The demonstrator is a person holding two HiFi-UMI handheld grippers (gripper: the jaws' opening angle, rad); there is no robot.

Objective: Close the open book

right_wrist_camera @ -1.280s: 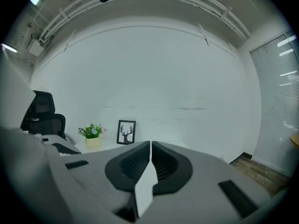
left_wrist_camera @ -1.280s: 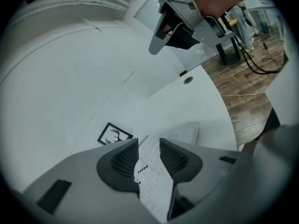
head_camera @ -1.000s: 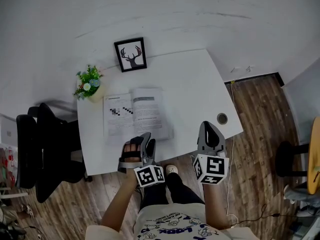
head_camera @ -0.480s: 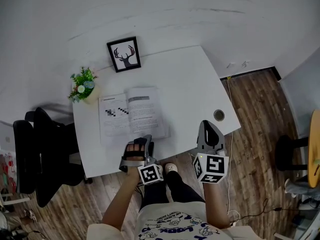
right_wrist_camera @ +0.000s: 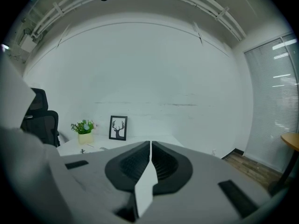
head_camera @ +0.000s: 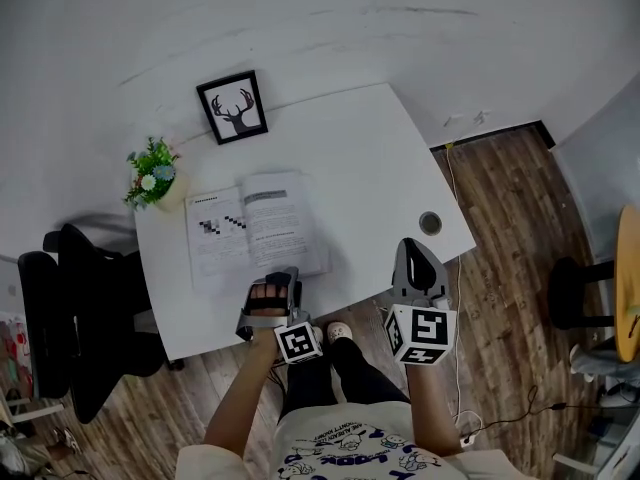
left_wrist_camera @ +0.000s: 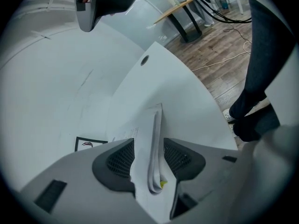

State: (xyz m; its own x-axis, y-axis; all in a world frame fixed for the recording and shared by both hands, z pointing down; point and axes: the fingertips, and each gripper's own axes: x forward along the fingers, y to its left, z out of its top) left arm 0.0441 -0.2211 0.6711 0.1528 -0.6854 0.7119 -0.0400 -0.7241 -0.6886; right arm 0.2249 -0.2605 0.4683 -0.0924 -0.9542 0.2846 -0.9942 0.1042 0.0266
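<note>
Lying open, the book (head_camera: 250,226) isn't closed yet. Your left gripper (left_wrist_camera: 149,158) gapes around its page edge; your right gripper (right_wrist_camera: 150,160) sits pinched, empty.

Looks like a small office or study room to me. There's a white desk (head_camera: 370,158) with a cable grommet hole (head_camera: 430,222), a black office chair (head_camera: 80,318) pulled up beside it, and an open book (head_camera: 252,226) on top. A framed deer print (head_camera: 232,107) and a little potted plant (head_camera: 152,173) are the only decor. Plain white walls, wood-look floor (head_camera: 510,228), window blinds (right_wrist_camera: 280,92), and a cable (head_camera: 455,298) trailing on the floor.
</note>
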